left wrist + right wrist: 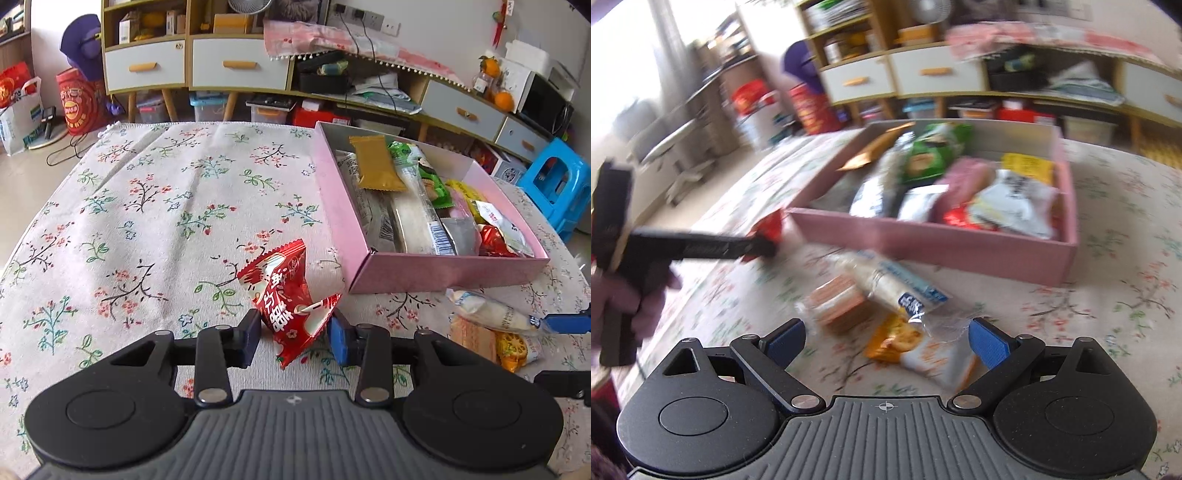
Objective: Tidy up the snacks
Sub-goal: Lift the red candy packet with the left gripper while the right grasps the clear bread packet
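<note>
place: home living room | evidence: floral tablecloth (147,206), drawer cabinets (192,66), blue plastic stool (557,184)

Bare floral tablecloth (147,206) left of pink box (443,271): wide open approach. Box near wall (934,243) blocks low entry from front; top open, interior nearly full w/ snack packets (417,206). Three loose packets (886,306) lie btwn right gripper (886,341) & box.
</note>
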`<action>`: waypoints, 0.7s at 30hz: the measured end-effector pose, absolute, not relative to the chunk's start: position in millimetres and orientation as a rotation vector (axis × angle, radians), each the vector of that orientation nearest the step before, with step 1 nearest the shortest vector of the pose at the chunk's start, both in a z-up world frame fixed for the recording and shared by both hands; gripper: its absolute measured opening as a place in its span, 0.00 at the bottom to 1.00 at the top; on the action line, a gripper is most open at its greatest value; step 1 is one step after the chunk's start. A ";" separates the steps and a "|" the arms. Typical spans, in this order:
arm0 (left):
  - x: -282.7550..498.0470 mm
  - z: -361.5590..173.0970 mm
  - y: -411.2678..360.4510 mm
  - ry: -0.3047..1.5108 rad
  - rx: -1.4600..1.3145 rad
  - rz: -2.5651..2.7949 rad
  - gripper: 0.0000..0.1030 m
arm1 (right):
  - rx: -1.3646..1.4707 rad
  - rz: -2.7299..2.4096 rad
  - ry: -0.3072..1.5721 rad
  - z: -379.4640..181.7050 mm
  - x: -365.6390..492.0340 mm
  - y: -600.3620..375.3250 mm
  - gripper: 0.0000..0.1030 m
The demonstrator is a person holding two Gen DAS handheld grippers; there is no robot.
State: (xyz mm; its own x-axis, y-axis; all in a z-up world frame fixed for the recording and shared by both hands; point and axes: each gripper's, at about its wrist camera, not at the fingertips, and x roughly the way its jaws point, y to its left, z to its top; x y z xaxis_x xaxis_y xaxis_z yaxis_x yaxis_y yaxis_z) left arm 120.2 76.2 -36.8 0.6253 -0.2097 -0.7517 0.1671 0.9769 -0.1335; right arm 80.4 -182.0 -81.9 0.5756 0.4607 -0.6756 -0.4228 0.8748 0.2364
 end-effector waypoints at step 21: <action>125.2 -42.3 71.1 0.852 -0.036 -0.158 0.39 | 0.029 0.402 0.801 -91.9 122.3 -175.7 0.74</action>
